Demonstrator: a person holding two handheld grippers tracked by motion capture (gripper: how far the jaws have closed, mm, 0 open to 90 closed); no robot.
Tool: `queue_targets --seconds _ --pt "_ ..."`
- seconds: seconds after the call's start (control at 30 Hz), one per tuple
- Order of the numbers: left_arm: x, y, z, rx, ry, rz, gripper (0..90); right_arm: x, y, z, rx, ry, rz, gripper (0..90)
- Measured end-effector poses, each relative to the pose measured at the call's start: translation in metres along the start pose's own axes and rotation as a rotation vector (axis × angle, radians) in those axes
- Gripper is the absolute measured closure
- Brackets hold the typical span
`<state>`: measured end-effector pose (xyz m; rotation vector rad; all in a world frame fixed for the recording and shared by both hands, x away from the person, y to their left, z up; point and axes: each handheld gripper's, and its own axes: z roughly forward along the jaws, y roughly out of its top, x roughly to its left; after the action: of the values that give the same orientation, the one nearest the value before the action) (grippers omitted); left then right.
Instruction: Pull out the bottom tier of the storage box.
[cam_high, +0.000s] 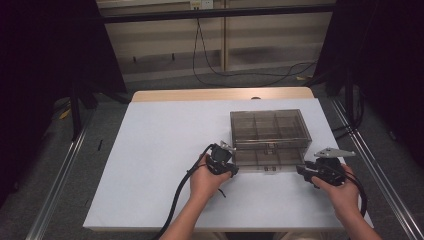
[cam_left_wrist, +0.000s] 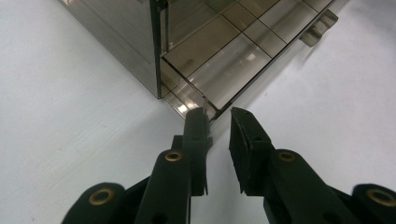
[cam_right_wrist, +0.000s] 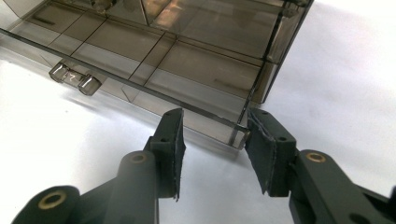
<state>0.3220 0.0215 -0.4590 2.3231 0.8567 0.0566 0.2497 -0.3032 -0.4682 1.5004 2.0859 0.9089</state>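
A smoky see-through box (cam_high: 270, 127) with divided drawers stands right of the table's middle. Its bottom drawer (cam_high: 265, 161) is pulled out toward me, and its compartments look empty. My left gripper (cam_high: 232, 170) is at the drawer's front left corner. In the left gripper view, the left gripper (cam_left_wrist: 217, 114) is open by a narrow gap, with the drawer's corner (cam_left_wrist: 212, 112) right at the tips. My right gripper (cam_high: 301, 171) is at the front right corner. In the right gripper view, the right gripper (cam_right_wrist: 212, 123) stands open wider, straddling the drawer's corner (cam_right_wrist: 238, 135).
The box rests on a white mat (cam_high: 160, 150) over the wooden table (cam_high: 200, 94). The drawer's small clear handle (cam_right_wrist: 74, 77) sits mid-front. Cables (cam_high: 180, 195) trail from each gripper toward me. Dark stands and floor rails flank the table.
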Motion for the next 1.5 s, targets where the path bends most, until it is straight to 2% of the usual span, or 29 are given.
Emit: queue_targets --seconds 0.1,0.13,0.17,0.2,0.37,0.63,0.67,0.77,1.1,1.23,1.5 --pt "0.0001 -0.0003 -0.0004 0.0 -0.002 0.001 77.1 0.0001 -0.0003 -0.0008 0.002 0.004 -0.008 57.5" --pt "0.001 -0.0002 -0.0014 0.017 -0.001 0.018 77.3 0.0004 -0.0004 -0.0011 0.002 0.004 -0.008 57.5" --pt "0.0011 -0.0005 -0.0012 0.011 -0.005 0.017 77.5 0.0008 -0.0004 -0.0013 0.004 0.004 -0.007 57.5" --pt "0.0 -0.0008 -0.0006 -0.001 -0.005 -0.001 77.6 0.0007 -0.0005 -0.0015 0.004 0.005 -0.007 57.5" --pt "-0.0008 -0.0021 -0.0007 -0.003 -0.017 -0.008 77.6 0.0001 -0.0013 -0.0026 0.007 0.01 -0.008 57.4" --pt "-0.0019 -0.0041 -0.0015 0.004 -0.025 0.002 78.0 0.0002 -0.0027 -0.0043 0.007 0.015 -0.004 57.3" --pt "-0.0011 -0.0042 -0.0023 0.016 -0.024 0.019 78.0 0.0003 -0.0029 -0.0045 0.007 0.016 -0.003 57.2" --pt "-0.0023 -0.0054 -0.0015 0.001 -0.027 0.001 77.9 0.0005 -0.0035 -0.0051 0.007 0.013 -0.005 57.2" --pt "-0.0043 -0.0079 -0.0022 -0.005 -0.028 0.002 78.1 0.0008 -0.0048 -0.0068 0.008 0.021 -0.007 57.3" --pt "-0.0042 -0.0083 -0.003 0.004 -0.03 0.023 78.1 0.0013 -0.0052 -0.0075 0.01 0.02 -0.009 57.3" --pt "-0.0058 -0.0097 -0.0029 -0.008 -0.032 0.004 78.1 0.0012 -0.0063 -0.0084 0.007 0.023 -0.014 57.2"
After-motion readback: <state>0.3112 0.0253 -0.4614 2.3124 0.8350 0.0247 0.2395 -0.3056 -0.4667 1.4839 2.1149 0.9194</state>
